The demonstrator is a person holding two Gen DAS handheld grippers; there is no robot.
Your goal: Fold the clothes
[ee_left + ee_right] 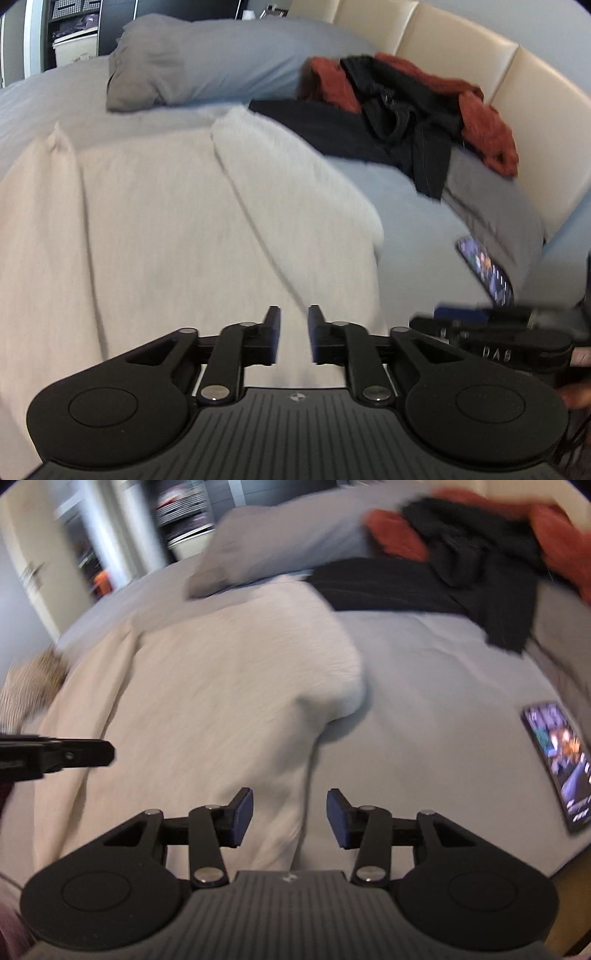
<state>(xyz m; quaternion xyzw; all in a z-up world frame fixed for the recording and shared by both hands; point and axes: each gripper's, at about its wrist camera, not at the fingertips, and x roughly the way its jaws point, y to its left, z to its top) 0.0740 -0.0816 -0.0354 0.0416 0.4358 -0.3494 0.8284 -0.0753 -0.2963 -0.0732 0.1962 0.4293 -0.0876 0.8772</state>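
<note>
A cream garment (166,229) lies spread on the grey bed, with a folded-over flap (295,177) along its right side. In the right wrist view the same cream garment (221,701) fills the middle. My left gripper (293,332) hovers over the garment's near part, open with a narrow gap and nothing between the pads. My right gripper (290,818) is open wider above the garment's near right edge, holding nothing. The right gripper's body (498,339) shows at the right of the left wrist view; the left gripper's finger (74,755) shows at the left of the right wrist view.
A pile of black and rust-red clothes (413,107) sits by the cream headboard (461,44). A grey pillow (207,62) lies at the back. A lit phone (557,764) rests on the bed sheet (443,720) to the right. Shelves (184,513) stand beyond the bed.
</note>
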